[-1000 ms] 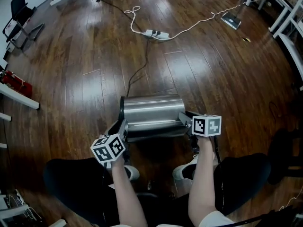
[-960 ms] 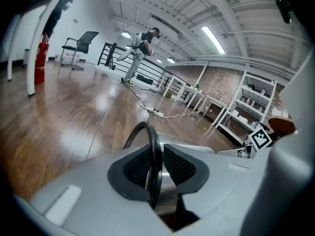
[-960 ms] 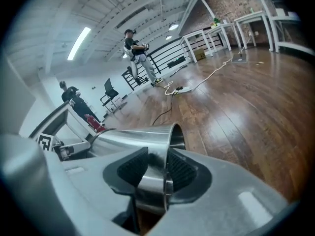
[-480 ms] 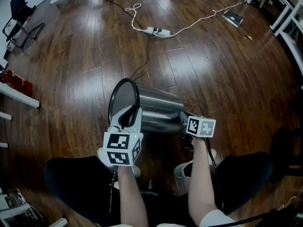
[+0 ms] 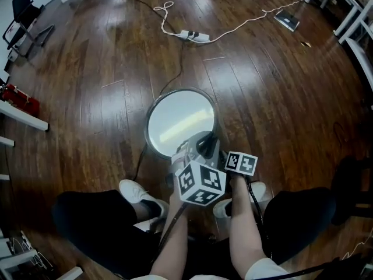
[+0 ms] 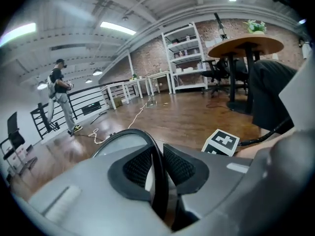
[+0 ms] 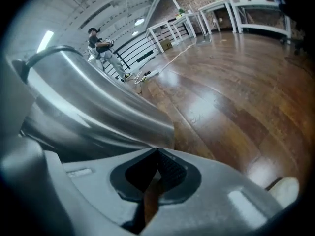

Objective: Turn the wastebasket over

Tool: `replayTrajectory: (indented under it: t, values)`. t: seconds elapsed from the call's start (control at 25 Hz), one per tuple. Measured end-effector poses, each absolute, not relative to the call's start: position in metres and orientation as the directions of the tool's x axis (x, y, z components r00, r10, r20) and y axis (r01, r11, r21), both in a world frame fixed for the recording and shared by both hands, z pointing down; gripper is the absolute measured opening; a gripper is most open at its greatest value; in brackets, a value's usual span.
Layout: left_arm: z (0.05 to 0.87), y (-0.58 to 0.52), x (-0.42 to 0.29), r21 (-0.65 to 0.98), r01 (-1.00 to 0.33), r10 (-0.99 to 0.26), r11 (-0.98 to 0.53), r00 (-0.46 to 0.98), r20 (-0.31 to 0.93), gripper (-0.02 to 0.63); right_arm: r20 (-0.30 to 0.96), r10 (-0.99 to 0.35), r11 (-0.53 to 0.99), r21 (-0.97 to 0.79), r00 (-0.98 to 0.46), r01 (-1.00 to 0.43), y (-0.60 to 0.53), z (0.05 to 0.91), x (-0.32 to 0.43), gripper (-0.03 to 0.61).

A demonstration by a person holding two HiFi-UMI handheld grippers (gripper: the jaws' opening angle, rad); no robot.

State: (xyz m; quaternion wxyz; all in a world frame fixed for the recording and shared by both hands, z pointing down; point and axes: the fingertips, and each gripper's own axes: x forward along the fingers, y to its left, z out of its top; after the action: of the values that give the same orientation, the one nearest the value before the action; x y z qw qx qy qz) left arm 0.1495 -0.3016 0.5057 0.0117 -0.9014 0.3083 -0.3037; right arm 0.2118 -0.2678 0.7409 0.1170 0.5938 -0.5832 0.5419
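Note:
The steel wastebasket (image 5: 179, 121) stands on end on the wood floor, its round black-rimmed end facing up at me. My left gripper (image 5: 204, 147) grips that black rim (image 6: 123, 134) at the near edge. The rim runs between the two ribbed pads of the left gripper (image 6: 156, 168), and its jaws are easing open slightly. My right gripper (image 5: 226, 158) sits lower, just right of the basket, mostly hidden behind its marker cube. In the right gripper view the right gripper (image 7: 156, 170) is shut with nothing in it, and the basket's shiny side (image 7: 88, 107) rises beside it.
A power strip (image 5: 192, 37) with a white cable (image 5: 245, 22) lies further out, and a black cable (image 5: 175, 74) leads to the basket. My shoes (image 5: 135, 191) are just below it. White table legs (image 5: 355, 16) stand at right. A person (image 6: 59, 97) stands far off.
The basket went from lying on its side to standing with its rimmed end up. My left gripper swung right and up with the rim. My right gripper let go, dropped and shut.

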Motion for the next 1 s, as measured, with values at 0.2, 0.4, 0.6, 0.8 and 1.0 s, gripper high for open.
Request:
replayTrajectory:
  t: [0.2, 0.4, 0.6, 0.8, 1.0]
  values:
    - [0.566, -0.266, 0.181, -0.407, -0.338, -0.528, -0.849, 0.578, 0.622, 0.095, 0.773, -0.585, -0.510, -0.585, -0.245, -0.631, -0.233, 0.771, 0.194, -0.011]
    - [0.569, -0.267, 0.183, -0.386, -0.298, -0.487, -0.873, 0.591, 0.643, 0.098, 0.783, -0.608, -0.518, -0.518, -0.133, -0.681, -0.220, 0.762, 0.214, -0.009]
    - [0.552, -0.268, 0.179, -0.368, -0.390, -0.535, -0.844, 0.656, 0.533, 0.124, 0.671, -0.738, -0.419, -0.544, -0.077, -0.727, -0.249, 0.698, 0.236, -0.009]
    - [0.483, -0.280, 0.118, -0.095, -0.707, -0.701, -0.701, 0.660, 0.269, 0.017, 0.521, -0.853, -0.189, -0.363, -0.031, -0.912, -0.257, 0.591, 0.245, -0.011]
    - [0.424, -0.261, 0.055, 0.042, -0.782, -0.771, -0.622, 0.621, 0.142, 0.017, 0.340, -0.938, -0.003, -0.203, -0.067, -0.979, -0.227, 0.486, 0.214, -0.009]
